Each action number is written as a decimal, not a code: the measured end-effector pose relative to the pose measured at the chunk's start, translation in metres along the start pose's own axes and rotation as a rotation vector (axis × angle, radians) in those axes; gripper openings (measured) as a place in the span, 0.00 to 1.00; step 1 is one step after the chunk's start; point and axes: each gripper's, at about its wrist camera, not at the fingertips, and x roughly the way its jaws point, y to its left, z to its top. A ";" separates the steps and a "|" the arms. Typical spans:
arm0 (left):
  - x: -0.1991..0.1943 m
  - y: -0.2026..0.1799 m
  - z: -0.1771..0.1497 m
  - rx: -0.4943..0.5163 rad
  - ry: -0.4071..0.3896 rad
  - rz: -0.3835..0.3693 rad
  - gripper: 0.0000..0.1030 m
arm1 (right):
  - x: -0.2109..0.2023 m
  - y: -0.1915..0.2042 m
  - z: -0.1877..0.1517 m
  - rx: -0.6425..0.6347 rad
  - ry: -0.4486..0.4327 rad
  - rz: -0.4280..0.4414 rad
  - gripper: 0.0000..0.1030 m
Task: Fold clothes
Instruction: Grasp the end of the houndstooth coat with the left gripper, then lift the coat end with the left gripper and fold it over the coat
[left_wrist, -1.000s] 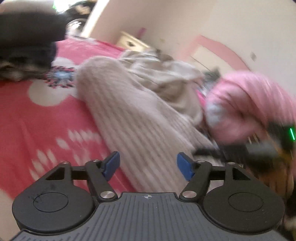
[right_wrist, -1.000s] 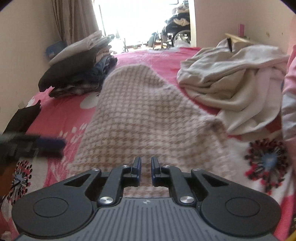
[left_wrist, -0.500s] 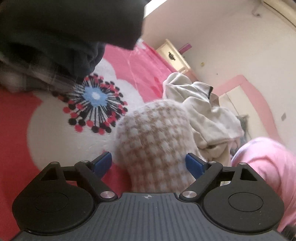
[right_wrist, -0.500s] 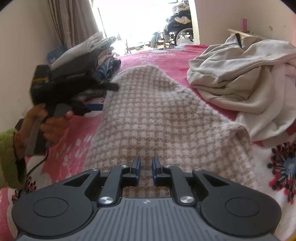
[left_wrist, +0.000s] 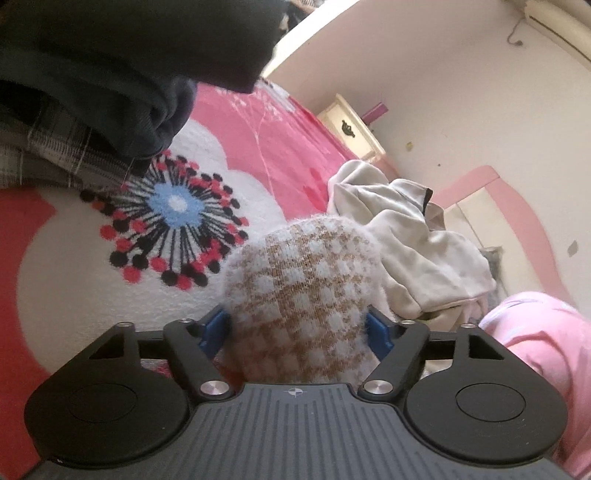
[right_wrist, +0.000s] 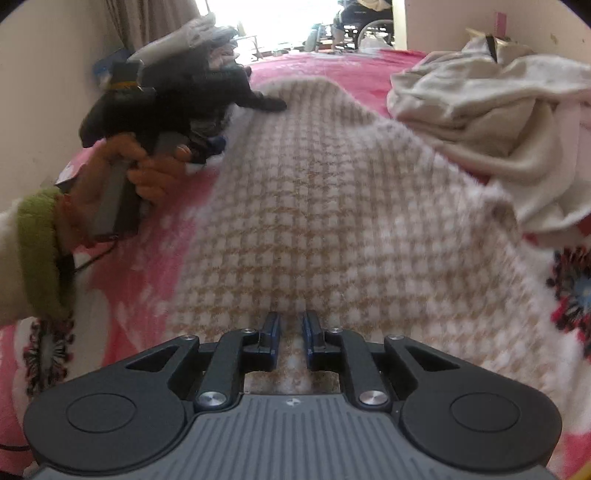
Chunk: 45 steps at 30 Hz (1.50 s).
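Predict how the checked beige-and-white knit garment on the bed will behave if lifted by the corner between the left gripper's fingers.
The checked knit garment will probably droop: it already sags in soft curves. Its fuzzy surface should resist slipping as the left gripper's jaws close on its bunched corner. It looks thick, so perhaps fairly heavy; the right gripper pinching the near edge should share the load.

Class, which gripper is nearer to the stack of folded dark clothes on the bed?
Left. The left gripper, closing around the checked garment's far end, sits beside the stack; the right gripper pinches its near edge.
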 end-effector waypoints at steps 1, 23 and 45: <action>-0.003 -0.004 0.000 0.018 -0.011 0.000 0.64 | 0.000 0.001 0.000 0.005 -0.004 -0.002 0.13; -0.075 -0.103 -0.015 0.389 -0.177 -0.197 0.57 | -0.012 0.081 -0.019 -0.186 -0.003 0.057 0.13; -0.114 -0.105 -0.034 0.455 -0.232 -0.307 0.57 | -0.022 -0.105 -0.026 0.485 -0.166 0.057 0.00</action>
